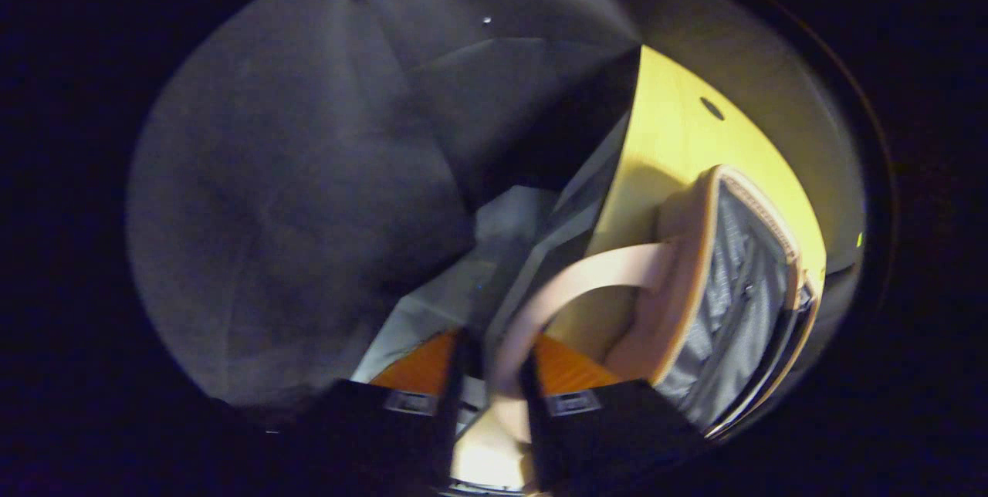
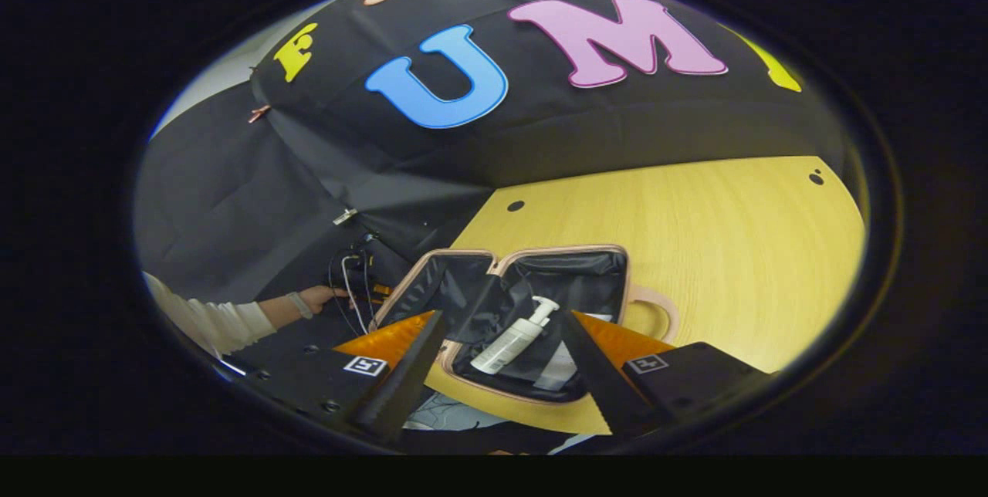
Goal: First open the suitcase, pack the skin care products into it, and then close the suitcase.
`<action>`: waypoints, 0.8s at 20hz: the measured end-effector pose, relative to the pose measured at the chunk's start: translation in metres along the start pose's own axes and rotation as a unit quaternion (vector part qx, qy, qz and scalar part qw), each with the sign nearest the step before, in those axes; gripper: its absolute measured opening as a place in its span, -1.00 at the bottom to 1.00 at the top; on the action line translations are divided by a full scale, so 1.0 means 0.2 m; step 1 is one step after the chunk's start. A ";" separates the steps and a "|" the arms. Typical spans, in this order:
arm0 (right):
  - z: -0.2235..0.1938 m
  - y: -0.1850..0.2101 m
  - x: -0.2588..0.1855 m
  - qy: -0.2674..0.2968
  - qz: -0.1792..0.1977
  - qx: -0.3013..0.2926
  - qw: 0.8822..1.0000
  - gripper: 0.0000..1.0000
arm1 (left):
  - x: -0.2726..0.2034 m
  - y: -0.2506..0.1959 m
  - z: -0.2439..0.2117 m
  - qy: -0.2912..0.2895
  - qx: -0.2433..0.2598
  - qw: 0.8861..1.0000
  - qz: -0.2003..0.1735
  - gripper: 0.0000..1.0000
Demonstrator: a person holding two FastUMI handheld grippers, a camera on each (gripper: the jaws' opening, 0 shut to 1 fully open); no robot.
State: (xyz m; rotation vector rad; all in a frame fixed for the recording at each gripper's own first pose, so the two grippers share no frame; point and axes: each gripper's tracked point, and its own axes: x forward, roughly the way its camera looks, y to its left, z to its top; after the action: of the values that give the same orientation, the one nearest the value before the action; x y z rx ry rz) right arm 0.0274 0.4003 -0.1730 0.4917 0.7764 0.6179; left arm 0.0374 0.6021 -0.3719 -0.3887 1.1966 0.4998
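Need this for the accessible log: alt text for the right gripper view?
An open pink suitcase lies on a yellow table, a white pump bottle inside, framed by the open right gripper. A white-sleeved hand is at left.

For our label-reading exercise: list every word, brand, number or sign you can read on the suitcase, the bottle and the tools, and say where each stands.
Pump bottle: any print is too small to read.
Suitcase: no text seen.
Square markers on the right claw: black-and-white patterns, not words.
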 end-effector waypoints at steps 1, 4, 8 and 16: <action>0.01 0.00 -0.02 -0.002 0.001 0.004 1.000 0.92 | -0.03 0.00 -0.02 0.003 0.018 1.000 0.013 -0.60; 0.04 -0.01 -0.04 -0.014 0.004 0.009 1.000 0.92 | -0.11 -0.02 0.05 -0.025 0.050 0.998 0.014 -0.70; 0.06 -0.05 -0.06 -0.021 -0.011 -0.009 1.000 0.92 | -0.30 -0.08 0.13 -0.068 0.055 0.996 -0.015 -0.74; 0.24 -0.06 -0.16 -0.064 -0.004 -0.039 0.997 0.91 | -0.98 -0.37 0.19 -0.171 0.112 0.976 -0.075 -0.84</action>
State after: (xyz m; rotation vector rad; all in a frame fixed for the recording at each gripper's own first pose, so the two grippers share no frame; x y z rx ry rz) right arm 0.0499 0.3608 -0.1347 0.4519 0.6300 0.6019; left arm 0.0533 0.5292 -0.1731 -0.1870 0.8697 0.2823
